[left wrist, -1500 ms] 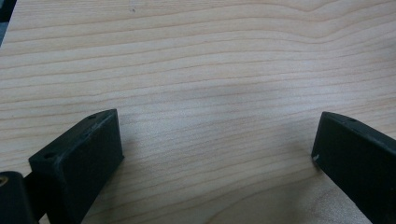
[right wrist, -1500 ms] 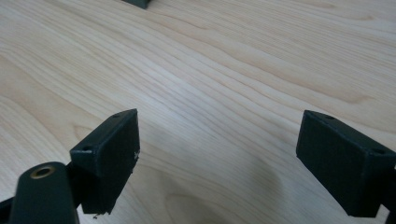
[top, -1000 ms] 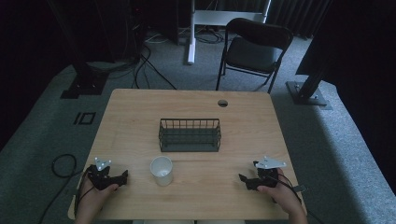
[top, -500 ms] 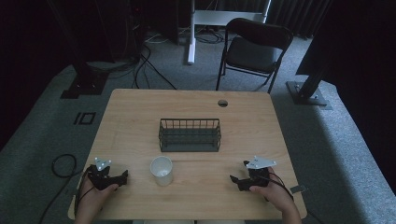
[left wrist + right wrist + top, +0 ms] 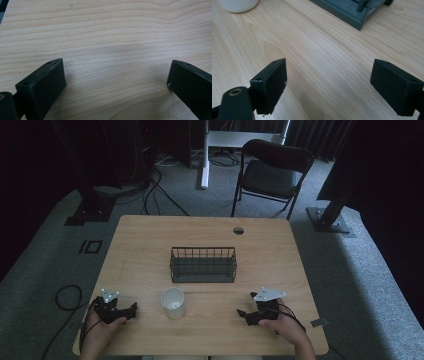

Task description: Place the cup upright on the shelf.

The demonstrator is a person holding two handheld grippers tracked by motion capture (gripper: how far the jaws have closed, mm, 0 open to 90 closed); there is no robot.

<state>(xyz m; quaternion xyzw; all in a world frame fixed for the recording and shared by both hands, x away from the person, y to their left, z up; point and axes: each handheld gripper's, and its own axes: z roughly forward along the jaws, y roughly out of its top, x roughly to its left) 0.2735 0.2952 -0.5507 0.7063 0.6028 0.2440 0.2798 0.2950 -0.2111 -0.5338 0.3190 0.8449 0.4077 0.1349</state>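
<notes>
— White plastic cup point(image 5: 173, 302): where?
— Upright on the pale wooden table point(image 5: 150, 250), near its front edge, between both grippers, in front of the dark wire basket point(image 5: 203, 264).
— Left gripper point(image 5: 131, 308)?
— Low over the table, beside the cup, jaws spread wide, nothing between them.
— Right gripper point(image 5: 242, 315)?
— Same: jaws wide apart, empty, angled toward the cup and basket.

The right gripper point(image 5: 328, 85) looks low across the wooden table point(image 5: 324, 45), its 2 black jaws spread wide apart with bare wood grain between them. A white cup point(image 5: 238, 5) sits at the top left edge, cut off. The corner of a dark wire basket point(image 5: 352, 11) crosses the top right.
</notes>
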